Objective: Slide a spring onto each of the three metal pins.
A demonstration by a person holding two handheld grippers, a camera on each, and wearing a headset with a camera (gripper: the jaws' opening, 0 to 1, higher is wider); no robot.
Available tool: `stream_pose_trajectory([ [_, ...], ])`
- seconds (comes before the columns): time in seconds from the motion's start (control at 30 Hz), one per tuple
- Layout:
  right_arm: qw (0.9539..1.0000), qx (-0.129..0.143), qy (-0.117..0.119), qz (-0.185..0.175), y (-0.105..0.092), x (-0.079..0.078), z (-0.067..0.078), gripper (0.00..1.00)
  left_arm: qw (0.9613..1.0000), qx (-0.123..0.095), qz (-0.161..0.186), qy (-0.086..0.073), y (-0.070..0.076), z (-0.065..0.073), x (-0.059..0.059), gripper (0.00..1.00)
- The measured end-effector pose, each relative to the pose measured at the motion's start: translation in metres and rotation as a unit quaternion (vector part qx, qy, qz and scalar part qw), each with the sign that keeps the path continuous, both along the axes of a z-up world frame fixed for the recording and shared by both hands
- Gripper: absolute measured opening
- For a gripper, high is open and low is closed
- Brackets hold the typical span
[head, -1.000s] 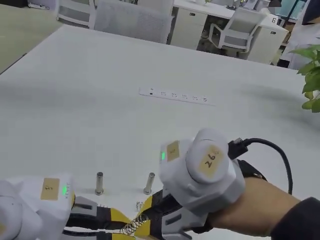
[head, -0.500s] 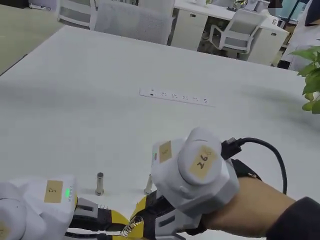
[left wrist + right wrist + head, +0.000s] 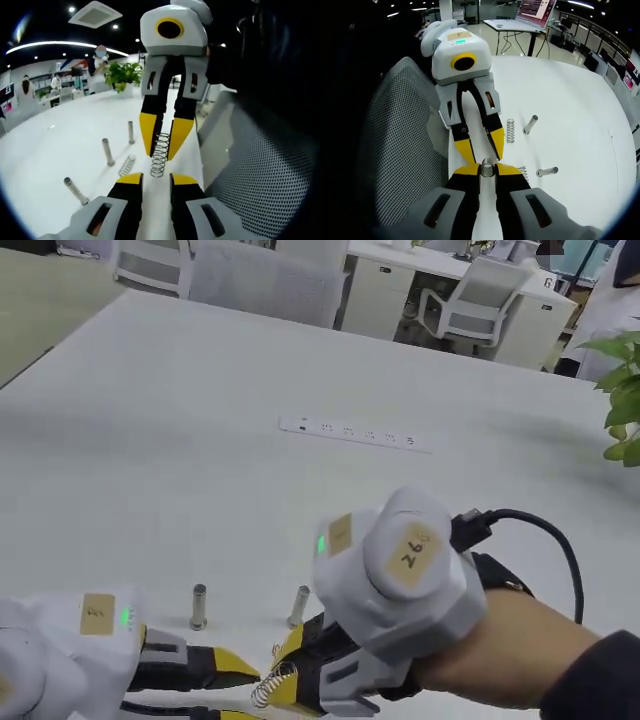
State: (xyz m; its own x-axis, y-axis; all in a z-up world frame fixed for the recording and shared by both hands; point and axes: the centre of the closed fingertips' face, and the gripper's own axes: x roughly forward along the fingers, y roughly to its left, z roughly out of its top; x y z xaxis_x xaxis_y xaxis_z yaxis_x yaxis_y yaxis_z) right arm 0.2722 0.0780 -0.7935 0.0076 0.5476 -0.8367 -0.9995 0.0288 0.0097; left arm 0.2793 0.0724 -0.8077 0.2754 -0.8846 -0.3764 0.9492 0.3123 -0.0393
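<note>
My right gripper (image 3: 487,170) is shut on one end of a steel spring (image 3: 487,168), which it holds just above the white table (image 3: 300,500). In the left gripper view that spring (image 3: 160,152) hangs between the right gripper's yellow fingertips. Its free end reaches the gap of my left gripper (image 3: 156,179), whose jaws stand open on either side of it. Three upright metal pins (image 3: 131,132) (image 3: 107,151) (image 3: 75,189) stand to the left, all bare. A loose spring (image 3: 127,165) lies by them. In the head view two pins (image 3: 199,606) (image 3: 299,606) show behind the right gripper (image 3: 285,675) and the left gripper (image 3: 240,690).
A white power strip (image 3: 350,432) lies mid-table. The table's near edge is just below the grippers, with a mesh chair back (image 3: 260,165) close beside it. Office chairs (image 3: 265,280) and a plant (image 3: 625,390) stand beyond the far edge.
The left gripper's jaws have pulled slightly back to the left and stand apart. The right gripper still holds the spring, shifted a little.
</note>
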Motion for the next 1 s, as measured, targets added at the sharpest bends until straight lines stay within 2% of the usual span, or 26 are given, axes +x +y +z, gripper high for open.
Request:
stream_pose_trajectory([
  [0.3, 0.9998, -0.008, -0.009, -0.019, -0.012, 0.010, 0.000, 0.08, 0.9992, -0.008, 0.036, 0.013, 0.016, -0.001, 0.004, 0.26],
  [0.43, 0.9995, -0.010, -0.012, -0.028, -0.019, 0.015, 0.001, 0.08, 0.9981, -0.012, 0.058, 0.016, 0.028, -0.001, 0.007, 0.29],
  [0.7, 0.9983, -0.013, -0.018, -0.054, -0.035, 0.027, 0.004, 0.08, 0.9947, -0.012, 0.101, 0.013, 0.052, 0.000, 0.015, 0.34],
  [1.0, 0.9958, -0.016, -0.027, -0.086, -0.057, 0.042, 0.012, 0.08, 0.9912, -0.007, 0.132, 0.010, 0.070, -0.001, 0.020, 0.37],
])
